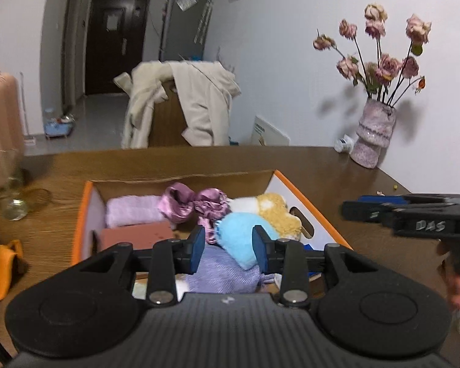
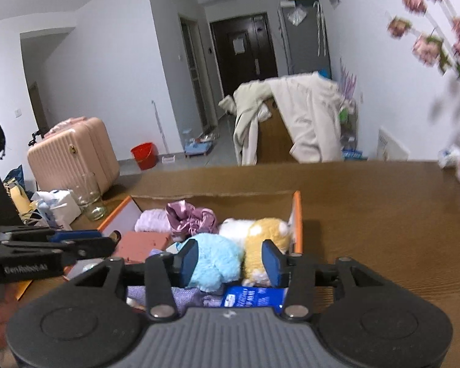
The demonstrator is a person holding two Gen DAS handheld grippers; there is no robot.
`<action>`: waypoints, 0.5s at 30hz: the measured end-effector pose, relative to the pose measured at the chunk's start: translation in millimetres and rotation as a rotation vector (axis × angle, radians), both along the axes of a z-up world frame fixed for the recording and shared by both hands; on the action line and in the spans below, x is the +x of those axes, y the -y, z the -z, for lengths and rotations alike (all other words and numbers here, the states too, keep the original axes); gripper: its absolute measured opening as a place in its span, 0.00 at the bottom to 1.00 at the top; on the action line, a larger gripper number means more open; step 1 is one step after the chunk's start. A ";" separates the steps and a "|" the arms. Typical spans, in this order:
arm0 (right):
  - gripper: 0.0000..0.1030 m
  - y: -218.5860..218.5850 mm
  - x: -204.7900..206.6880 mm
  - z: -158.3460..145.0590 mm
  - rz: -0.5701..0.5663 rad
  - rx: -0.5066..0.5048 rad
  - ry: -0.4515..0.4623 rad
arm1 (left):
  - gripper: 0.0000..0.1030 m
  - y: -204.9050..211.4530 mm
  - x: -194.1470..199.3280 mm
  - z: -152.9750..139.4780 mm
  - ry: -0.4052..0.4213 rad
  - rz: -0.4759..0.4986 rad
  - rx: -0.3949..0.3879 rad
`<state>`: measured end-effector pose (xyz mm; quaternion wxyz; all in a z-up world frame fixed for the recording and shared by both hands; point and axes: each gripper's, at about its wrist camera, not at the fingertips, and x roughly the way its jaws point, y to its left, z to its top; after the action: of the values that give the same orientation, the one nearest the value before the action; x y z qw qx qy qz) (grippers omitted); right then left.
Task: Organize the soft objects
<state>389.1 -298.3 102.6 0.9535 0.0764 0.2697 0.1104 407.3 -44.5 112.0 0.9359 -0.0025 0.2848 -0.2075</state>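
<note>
Left wrist view: the left tool (image 1: 229,247) hangs released above the orange-rimmed cardboard box (image 1: 82,211) on the brown wooden counter (image 1: 337,165), holding nothing; a fluffy light-blue plush toy (image 1: 234,234) lies in the box below. The right tool (image 1: 349,210) bears handwritten "DAS".

Right wrist view: the right tool (image 2: 230,262) hangs released, empty, over the plush toy (image 2: 214,260) and a yellow-and-white plush (image 2: 257,239). The left tool (image 2: 107,242) reads "GenRobot.AI".

A vase (image 1: 373,135) of dried pink roses (image 1: 383,52) stands on the wooden table (image 1: 306,159) by the wall. Beyond it, pale coats (image 2: 294,119) drape a cabinet. A pink suitcase (image 2: 73,156), a red bucket (image 2: 143,155) and a dark door (image 2: 245,52) lie farther back.
</note>
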 end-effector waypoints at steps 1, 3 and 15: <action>0.50 2.4 -8.2 -6.2 0.009 -0.008 0.012 | 0.34 -4.7 -8.0 -4.6 0.011 -0.009 0.001; 0.51 6.0 -26.9 -16.0 0.026 -0.029 0.038 | 0.37 -15.3 -24.9 -13.2 0.031 -0.028 0.003; 0.66 13.6 -122.4 -41.5 0.083 -0.054 0.144 | 0.60 -44.6 -111.6 -32.8 0.163 -0.127 0.065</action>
<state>266.7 -311.9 144.1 0.9759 0.0535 0.1999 0.0688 295.7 0.1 144.9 0.9668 0.0267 0.2137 -0.1378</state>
